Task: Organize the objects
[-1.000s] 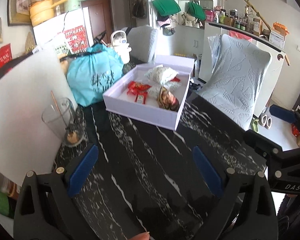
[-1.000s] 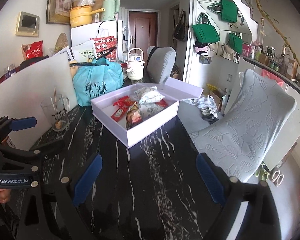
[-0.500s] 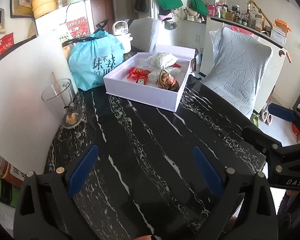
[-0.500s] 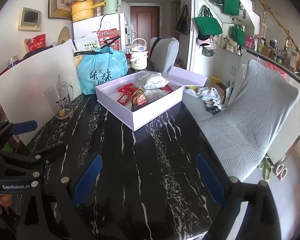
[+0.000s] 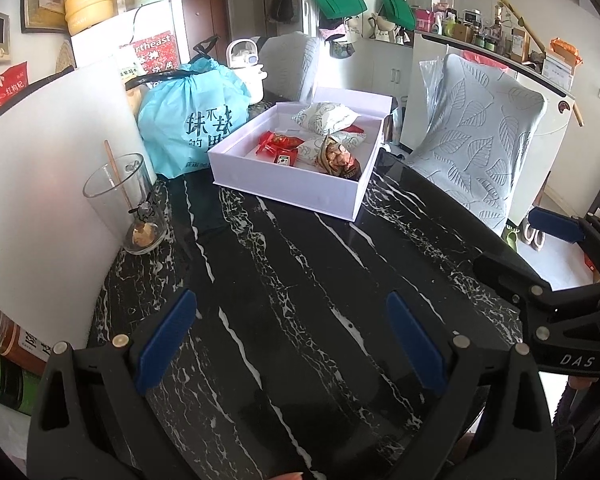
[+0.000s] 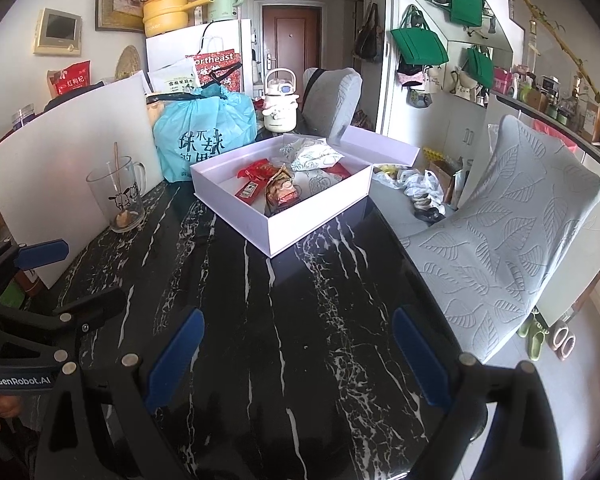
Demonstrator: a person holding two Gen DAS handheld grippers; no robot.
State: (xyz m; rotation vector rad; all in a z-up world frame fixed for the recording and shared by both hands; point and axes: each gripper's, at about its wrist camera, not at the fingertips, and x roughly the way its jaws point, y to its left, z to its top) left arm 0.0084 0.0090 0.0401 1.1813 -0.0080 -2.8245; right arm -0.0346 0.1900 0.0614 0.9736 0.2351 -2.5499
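My left gripper and right gripper hung spread wide and empty above the black marble table. The white box of snack packets, perhaps sweets, lay at twelve o'clock, well apart.

A: Left gripper?
B: Jaws wide apart, holding nothing, level over the table.
A: Right gripper?
B: Same, spread wide and empty. The two sit side by side, apart, both pointing forward.
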